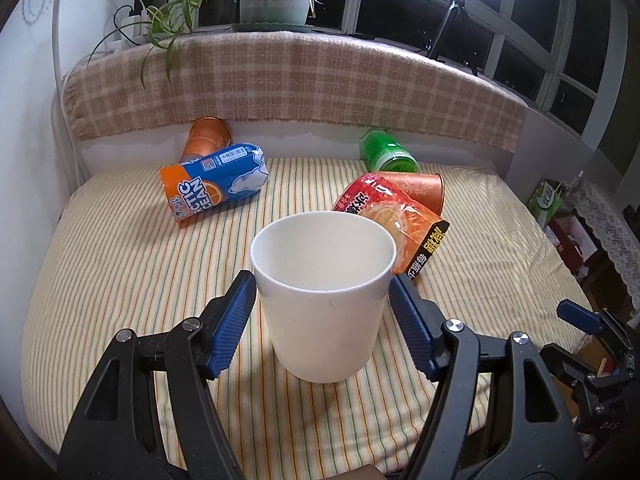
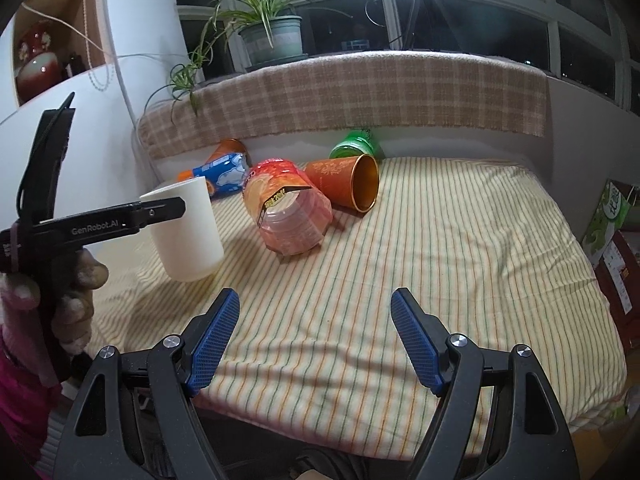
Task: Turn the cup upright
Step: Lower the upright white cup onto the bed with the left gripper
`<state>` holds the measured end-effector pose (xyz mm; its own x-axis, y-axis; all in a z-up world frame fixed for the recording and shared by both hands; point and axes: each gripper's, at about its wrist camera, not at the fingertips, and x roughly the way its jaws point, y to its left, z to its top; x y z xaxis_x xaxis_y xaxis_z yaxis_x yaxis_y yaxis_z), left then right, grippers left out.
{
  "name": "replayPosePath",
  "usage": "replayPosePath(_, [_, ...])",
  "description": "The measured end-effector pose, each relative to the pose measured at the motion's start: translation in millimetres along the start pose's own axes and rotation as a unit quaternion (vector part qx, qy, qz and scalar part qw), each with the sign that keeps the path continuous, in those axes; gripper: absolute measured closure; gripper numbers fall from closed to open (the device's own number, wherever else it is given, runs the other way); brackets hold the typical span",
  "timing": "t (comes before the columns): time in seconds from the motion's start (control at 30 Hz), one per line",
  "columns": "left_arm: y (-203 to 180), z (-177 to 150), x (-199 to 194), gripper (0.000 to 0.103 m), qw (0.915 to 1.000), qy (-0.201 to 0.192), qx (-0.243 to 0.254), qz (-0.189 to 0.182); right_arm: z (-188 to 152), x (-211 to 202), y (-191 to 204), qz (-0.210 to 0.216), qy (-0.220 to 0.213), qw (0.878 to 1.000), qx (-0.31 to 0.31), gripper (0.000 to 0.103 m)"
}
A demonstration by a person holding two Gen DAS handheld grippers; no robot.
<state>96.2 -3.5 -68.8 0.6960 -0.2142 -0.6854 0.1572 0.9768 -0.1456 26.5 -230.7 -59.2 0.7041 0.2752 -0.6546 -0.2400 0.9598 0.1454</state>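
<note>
A white paper cup [image 1: 324, 296] stands upright, mouth up, on the striped mattress [image 1: 120, 272]. My left gripper [image 1: 323, 286] is open, its blue pads on either side of the cup with a small gap on each side. The cup also shows in the right wrist view [image 2: 188, 236], partly behind the left gripper's black body [image 2: 108, 222]. My right gripper [image 2: 315, 300] is open and empty over the mattress's front, to the right of the cup.
An orange metallic cup [image 2: 348, 186] lies on its side behind a red snack bag [image 2: 288, 212]. A blue-orange packet [image 1: 216, 184], another orange cup [image 1: 206, 138] and a green can [image 1: 386, 152] lie at the back. Boxes [image 2: 612, 232] stand off the right edge.
</note>
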Motion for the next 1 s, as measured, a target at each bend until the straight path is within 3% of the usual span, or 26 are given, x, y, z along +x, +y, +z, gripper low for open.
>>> replayPosePath(0.47, [-8, -13, 4, 0.032, 0.9999, 0.010, 0.012, 0.000, 1, 0, -4, -0.006, 0.000, 1.000, 0.005, 0.025])
replayPosePath(1.0, [-18, -27, -9, 0.033, 0.9990, 0.020, 0.028, -0.028, 1, 1, 0, -0.004, 0.002, 1.000, 0.003, 0.025])
